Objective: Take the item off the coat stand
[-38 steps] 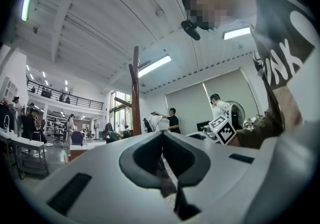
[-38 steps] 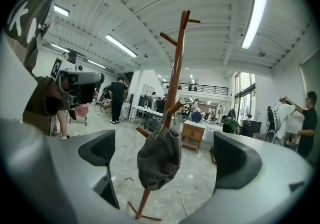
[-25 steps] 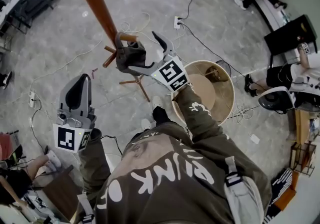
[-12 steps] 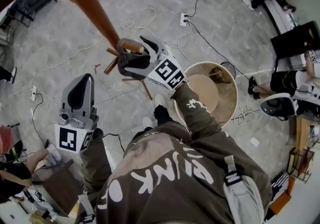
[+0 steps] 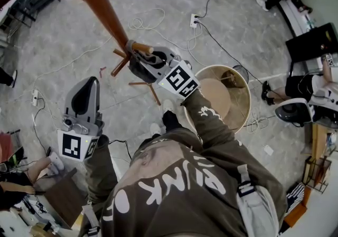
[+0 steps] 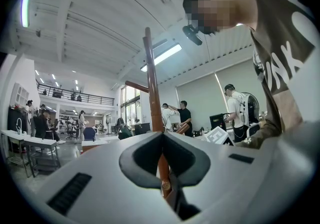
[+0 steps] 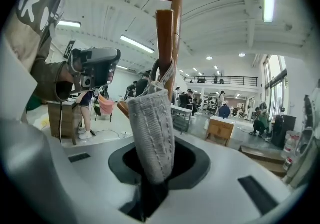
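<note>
Coat stand [image 5: 98, 3]: top cut off by head view's upper edge; foot junction hidden behind right gripper [image 5: 138, 57]. Lower pole hidden behind left gripper [image 6: 162, 140] in its own view.
Grey strap [image 7: 152, 128]: lower end hidden in jaw gap; rest of item out of sight, kind cannot be told.
Basket [image 5: 240, 98]: near rim hidden by sleeve [image 5: 206, 114].

**White lettering on a sweatshirt**
The person's olive-green cotton sweatshirt [image 5: 211, 215] carries big white block letters across its back. The head view gives "INK" clearly, with the letters on either side of it unclear. The left gripper view shows "NK" on the sweatshirt [image 6: 295, 93].
</note>
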`<state>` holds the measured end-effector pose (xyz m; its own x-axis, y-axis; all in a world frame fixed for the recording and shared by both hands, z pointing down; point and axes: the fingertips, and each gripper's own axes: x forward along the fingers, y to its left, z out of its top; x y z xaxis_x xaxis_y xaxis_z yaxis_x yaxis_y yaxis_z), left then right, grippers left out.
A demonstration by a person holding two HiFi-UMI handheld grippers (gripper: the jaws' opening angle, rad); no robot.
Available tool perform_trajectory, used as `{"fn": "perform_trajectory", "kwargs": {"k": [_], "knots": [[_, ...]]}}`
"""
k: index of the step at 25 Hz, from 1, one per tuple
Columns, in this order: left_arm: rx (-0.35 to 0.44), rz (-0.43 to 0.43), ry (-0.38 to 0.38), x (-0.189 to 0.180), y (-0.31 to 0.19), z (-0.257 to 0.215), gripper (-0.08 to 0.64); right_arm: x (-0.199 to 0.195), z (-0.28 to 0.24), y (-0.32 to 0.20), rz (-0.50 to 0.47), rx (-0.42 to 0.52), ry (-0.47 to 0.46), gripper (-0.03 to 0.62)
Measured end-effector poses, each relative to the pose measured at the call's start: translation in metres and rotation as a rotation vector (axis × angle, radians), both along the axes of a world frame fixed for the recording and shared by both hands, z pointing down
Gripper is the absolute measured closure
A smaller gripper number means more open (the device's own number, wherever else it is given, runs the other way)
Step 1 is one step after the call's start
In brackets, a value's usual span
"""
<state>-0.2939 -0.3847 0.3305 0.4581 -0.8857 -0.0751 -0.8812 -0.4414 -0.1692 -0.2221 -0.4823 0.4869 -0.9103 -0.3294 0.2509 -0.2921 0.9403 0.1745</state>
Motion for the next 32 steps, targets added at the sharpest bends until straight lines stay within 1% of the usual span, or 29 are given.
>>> {"fn": "perform_trajectory", "kwargs": {"k": [5,8,11,17,26,32], "knots": [[0.008,0.009,-0.001,0.004,0.008,-0.003,0.555,0.013,-0.034,0.008,0.014,0.046,-0.049,0.518],[0.005,0.019,-0.003,0.005,0.015,-0.003,0.555,0.021,-0.056,0.013,0.029,0.085,-0.063,0.520],[0.024,0.030,-0.001,0.008,0.019,-0.010,0.555,0.030,-0.076,0.018,0.048,0.114,-0.070,0.520],[0.043,0.064,0.000,0.013,0.035,-0.012,0.555,0.051,-0.095,0.033,0.108,0.154,-0.090,0.525],[0.067,0.119,0.021,0.008,0.083,-0.008,0.555,0.067,-0.110,0.087,0.195,0.199,-0.096,0.526],[0.071,0.148,0.035,0.017,0.118,-0.010,0.555,0.081,-0.110,0.136,0.231,0.190,-0.090,0.526]]}}
